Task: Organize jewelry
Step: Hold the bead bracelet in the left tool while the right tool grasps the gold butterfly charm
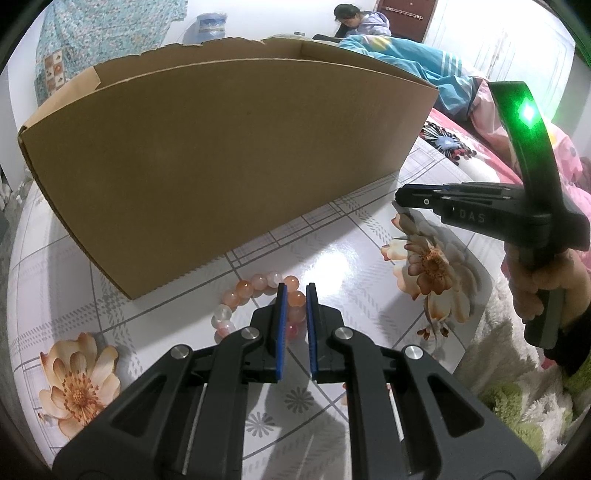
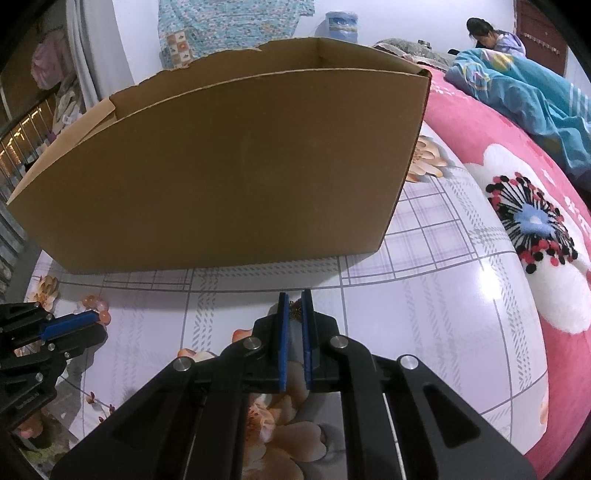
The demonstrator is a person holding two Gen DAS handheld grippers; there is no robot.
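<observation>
A bracelet of pink and orange beads (image 1: 243, 288) lies on the flowered table cover, just in front of the cardboard box (image 1: 229, 166). My left gripper (image 1: 296, 288) is shut on one side of it, with a bead between the blue pads. In the right wrist view the same bracelet (image 2: 92, 302) shows at the left gripper (image 2: 96, 316) tips. My right gripper (image 2: 295, 295) is shut on a small bronze-coloured piece of jewelry (image 2: 295, 309) resting on the table. Seen from the left wrist, the right gripper (image 1: 399, 207) points down at the table to the right.
The tall open cardboard box (image 2: 221, 177) fills the back of the glossy table cover (image 2: 424, 295). A pink flowered blanket (image 2: 498, 147) and a blue quilt (image 2: 524, 96) lie to the right. A person (image 1: 354, 22) sits far behind. A hand (image 1: 543, 291) holds the right gripper.
</observation>
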